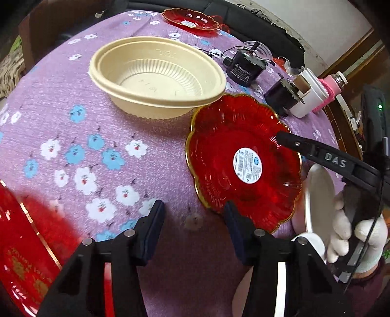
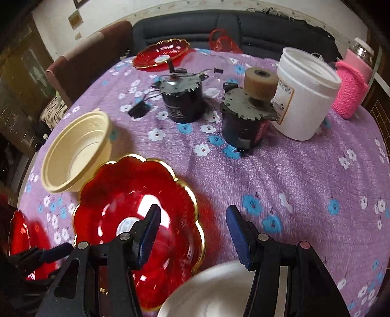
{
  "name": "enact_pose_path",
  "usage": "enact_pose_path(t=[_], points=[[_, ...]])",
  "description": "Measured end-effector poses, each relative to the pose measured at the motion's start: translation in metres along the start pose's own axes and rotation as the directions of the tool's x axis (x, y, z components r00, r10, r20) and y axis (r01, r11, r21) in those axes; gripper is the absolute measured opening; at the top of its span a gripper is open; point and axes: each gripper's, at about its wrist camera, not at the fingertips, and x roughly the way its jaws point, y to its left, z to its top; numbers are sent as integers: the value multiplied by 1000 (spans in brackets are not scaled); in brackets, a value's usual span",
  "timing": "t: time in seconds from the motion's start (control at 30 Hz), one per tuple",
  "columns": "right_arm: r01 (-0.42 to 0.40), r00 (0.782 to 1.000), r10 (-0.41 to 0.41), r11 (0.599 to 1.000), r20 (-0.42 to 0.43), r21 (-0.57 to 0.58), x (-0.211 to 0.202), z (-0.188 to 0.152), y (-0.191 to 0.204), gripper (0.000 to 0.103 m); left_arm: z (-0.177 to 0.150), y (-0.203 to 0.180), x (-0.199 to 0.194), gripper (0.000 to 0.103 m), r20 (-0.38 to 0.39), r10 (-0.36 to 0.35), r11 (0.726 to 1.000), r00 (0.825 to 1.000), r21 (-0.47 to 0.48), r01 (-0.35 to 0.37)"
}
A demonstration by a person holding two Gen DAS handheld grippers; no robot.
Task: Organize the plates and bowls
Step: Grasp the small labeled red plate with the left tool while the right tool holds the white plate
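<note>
A round worktop [image 2: 304, 175] covered by a purple floral cloth is seen from both wrist cameras.

Left tongs [image 1: 192, 219]: jaws stand apart over bare cloth, nothing between the pads. The right-hand pad overlaps the near rim of a red scalloped plate [image 1: 243, 156] in the picture; contact cannot be confirmed.

Right tongs [image 2: 193, 234]: jaws stand apart, nothing clamped. The left-hand pad is seen over the red scalloped plate [image 2: 136, 207], the right-hand pad over cloth, just above the rim of a white plate [image 2: 207, 292] at the lower edge of the view. In the left wrist view these tongs reach over the red plate, held by a white-gloved hand [image 1: 355, 236], with the white plate [image 1: 319, 197] seen edge-on beside the glove.

Positions noted:
- The red plate bears a gold rim and a round white label at its centre; it lies flat on the cloth.
- A cream plastic bowl [image 1: 156, 75] sits upright just behind it, its rim overhanging the plate's far edge.
- A second red plate [image 1: 190, 20] lies at the far edge of the worktop.
- A third red plate [image 1: 26, 256], with gold lettering, is partly visible at lower left.
- Two small electric motors [image 2: 182, 97], a white plastic tub [image 2: 304, 97] and a pink-sleeved bottle [image 2: 351, 85] stand on the far right part.
</note>
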Motion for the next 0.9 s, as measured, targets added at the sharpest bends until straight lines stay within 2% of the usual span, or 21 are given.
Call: enact_pose_path(t=[0.13, 0.2, 0.4, 0.67, 0.9], points=[[-4, 1000, 4, 1000, -27, -14, 11, 3, 2, 49, 3, -4, 3, 50, 17, 13, 1000, 1000, 8, -13], [-5, 999, 4, 1000, -37, -27, 15, 3, 5, 34, 5, -4, 4, 50, 22, 10, 1000, 1000, 2, -10], [-91, 995, 90, 996, -52, -12, 16, 3, 7, 20, 7, -11, 10, 48, 35, -10, 1000, 999, 9, 10], [-123, 992, 123, 992, -5, 22, 2, -1, 5, 14, 3, -7, 4, 43, 22, -30, 999, 999, -20, 31], [-153, 988, 151, 988, 34, 39, -15, -7, 4, 13, -2, -12, -17, 43, 68, -40, 999, 997, -18, 41]])
